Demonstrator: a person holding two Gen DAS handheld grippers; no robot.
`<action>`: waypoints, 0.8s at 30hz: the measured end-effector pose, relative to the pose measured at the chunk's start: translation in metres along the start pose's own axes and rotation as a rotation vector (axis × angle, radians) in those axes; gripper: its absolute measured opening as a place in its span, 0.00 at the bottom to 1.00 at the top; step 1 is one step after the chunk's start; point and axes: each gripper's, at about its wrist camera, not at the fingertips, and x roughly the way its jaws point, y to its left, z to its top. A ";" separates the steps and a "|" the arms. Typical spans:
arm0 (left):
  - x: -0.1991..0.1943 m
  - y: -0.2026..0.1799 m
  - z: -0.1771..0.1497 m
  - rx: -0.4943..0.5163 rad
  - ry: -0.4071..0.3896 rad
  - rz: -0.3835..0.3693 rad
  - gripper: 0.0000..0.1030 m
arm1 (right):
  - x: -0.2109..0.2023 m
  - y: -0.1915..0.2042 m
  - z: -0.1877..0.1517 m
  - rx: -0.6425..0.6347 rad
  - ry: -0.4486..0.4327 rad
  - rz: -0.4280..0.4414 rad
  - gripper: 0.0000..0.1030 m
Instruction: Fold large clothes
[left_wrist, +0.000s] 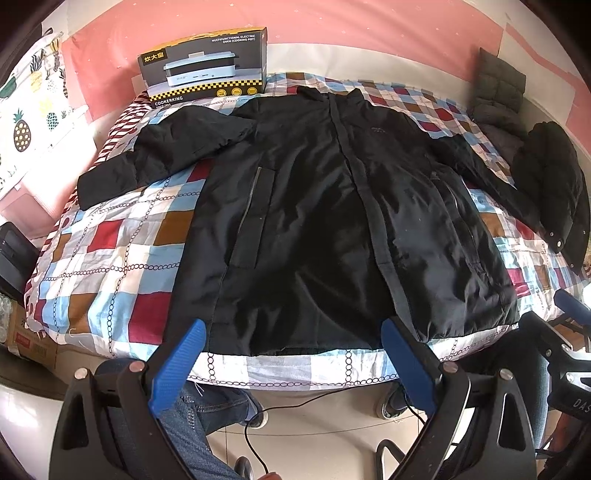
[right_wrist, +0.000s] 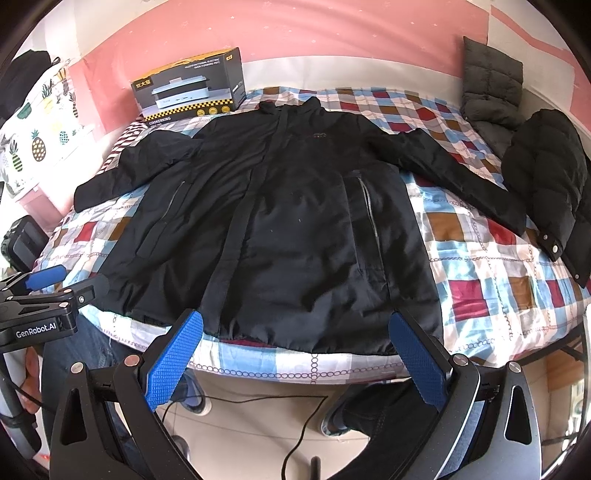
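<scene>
**Black jacket laid flat on a checked bed**

A black jacket (left_wrist: 332, 206) lies front-up, sleeves spread, filling the frame's centre on a checked bed (left_wrist: 122, 251). Upper left, a closed cooker box (left_wrist: 205, 66) stands against the pink wall (right_wrist: 295, 33). Right edge: a second dark coat (right_wrist: 550, 177). Left gripper (left_wrist: 291, 332) and right gripper (right_wrist: 295, 325) hover at the hem, fingers wide, empty.

- bare quilt (left_wrist: 110, 251) left of black coat (left_wrist: 314, 206): open reach
- cooker box (left_wrist: 207, 66) blocks far-left corner
- second black jacket (right_wrist: 546, 184), probably overlapping sleeve cuff, crowds right edge
</scene>
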 end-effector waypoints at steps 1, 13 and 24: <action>0.000 0.000 0.000 -0.001 0.001 0.000 0.95 | 0.001 -0.001 0.001 -0.001 0.001 0.000 0.98; 0.008 0.000 0.004 -0.014 0.015 -0.014 0.95 | 0.006 -0.001 0.004 -0.002 0.010 0.010 0.98; 0.021 0.003 0.009 0.005 0.007 0.015 0.95 | 0.021 -0.004 0.012 0.000 0.028 0.014 0.98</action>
